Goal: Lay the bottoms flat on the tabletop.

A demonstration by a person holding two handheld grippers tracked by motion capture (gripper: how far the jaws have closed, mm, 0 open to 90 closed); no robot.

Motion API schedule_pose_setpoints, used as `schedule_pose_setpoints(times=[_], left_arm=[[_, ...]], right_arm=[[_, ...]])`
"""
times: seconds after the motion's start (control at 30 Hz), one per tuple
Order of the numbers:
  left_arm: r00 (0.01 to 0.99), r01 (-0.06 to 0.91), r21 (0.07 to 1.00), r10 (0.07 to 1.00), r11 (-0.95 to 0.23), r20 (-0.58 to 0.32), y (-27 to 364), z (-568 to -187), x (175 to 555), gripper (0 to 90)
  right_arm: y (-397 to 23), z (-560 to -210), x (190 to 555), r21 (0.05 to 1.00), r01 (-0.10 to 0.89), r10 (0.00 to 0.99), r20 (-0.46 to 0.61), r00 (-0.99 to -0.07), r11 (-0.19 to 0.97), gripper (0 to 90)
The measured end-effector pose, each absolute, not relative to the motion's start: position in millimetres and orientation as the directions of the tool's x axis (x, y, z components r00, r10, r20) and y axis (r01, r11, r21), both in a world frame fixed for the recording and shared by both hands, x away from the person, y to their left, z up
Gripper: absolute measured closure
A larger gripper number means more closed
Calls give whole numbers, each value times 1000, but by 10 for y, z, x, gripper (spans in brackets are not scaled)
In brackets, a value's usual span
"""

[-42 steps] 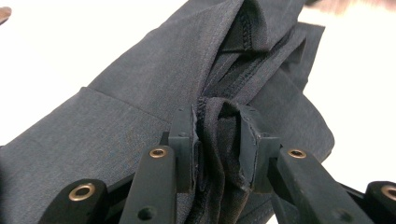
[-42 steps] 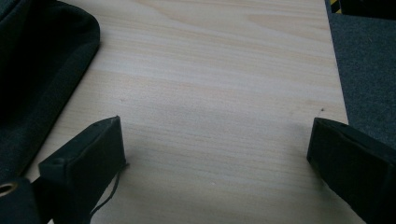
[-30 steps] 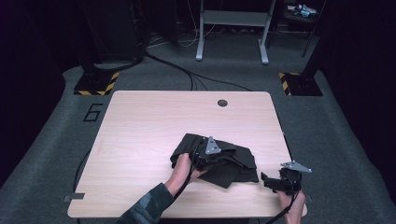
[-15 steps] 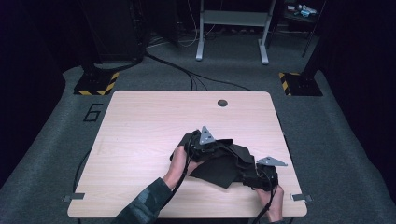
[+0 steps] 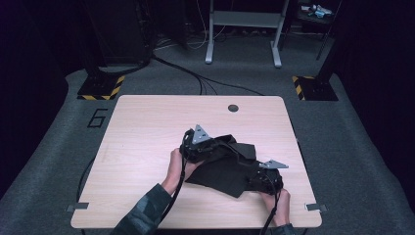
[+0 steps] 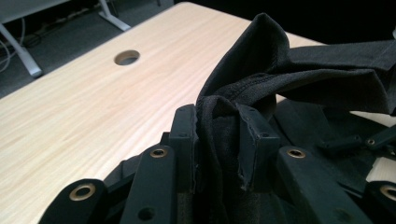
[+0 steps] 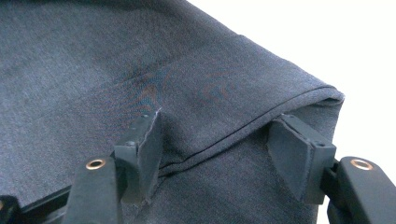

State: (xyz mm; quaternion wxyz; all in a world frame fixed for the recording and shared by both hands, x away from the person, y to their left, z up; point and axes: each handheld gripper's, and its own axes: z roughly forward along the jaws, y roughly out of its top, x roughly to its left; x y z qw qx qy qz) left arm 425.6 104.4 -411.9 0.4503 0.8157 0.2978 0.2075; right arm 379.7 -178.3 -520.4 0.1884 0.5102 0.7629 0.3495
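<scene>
two claws are at work on one dark cloth that lies crumpled on the right half of the pale wooden tabletop, nearer the person's edge than the far one. the left claw sits at the cloth's left end, a hand behind it, and in the left gripper view its jaws are clamped on a bunched fold of the fabric, the pads pressed into it on both sides, with the fold rising out of the grip and draping away to the right. the lifted part stands a little above the wood while the rest of the cloth spreads flat beneath it. the right claw is at the cloth's lower right corner, close to the near edge of the tabletop, with the other hand just behind it. its jaws have just been closing; in the right gripper view they stand partly open, one on either side of a hemmed edge of the cloth, which lies between them and over the left pad, and i can see a gap between the right pad and the fabric, so it is not pinched yet. a round hole sits in the tabletop near its far edge, well apart from the cloth
</scene>
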Motion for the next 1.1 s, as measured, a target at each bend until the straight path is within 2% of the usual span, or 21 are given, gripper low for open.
schedule_pose_setpoints(times=[0.47, 0.77, 0.87, 1.1], left_arm=[[619, 303, 910, 784, -284, 38, 1676, -4005, 4198, 695], [495, 334, 936, 866, -112, -73, 2359, -4139, 4084, 695], [451, 362, 932, 881, -34, -142, 2563, -4238, 4051, 695], [359, 402, 916, 918, 10, -168, 2955, -4473, 3974, 697]], right_arm=[[-1798, -5200, 3799, 727, 648, 907, 82, -412, 228, 386], [-1795, -5188, 3815, 715, 655, 908, 70, -414, 244, 389], [-1801, -5186, 3822, 713, 657, 907, 71, -414, 244, 398], [-1846, -5179, 3847, 708, 663, 912, 64, -405, 244, 397]])
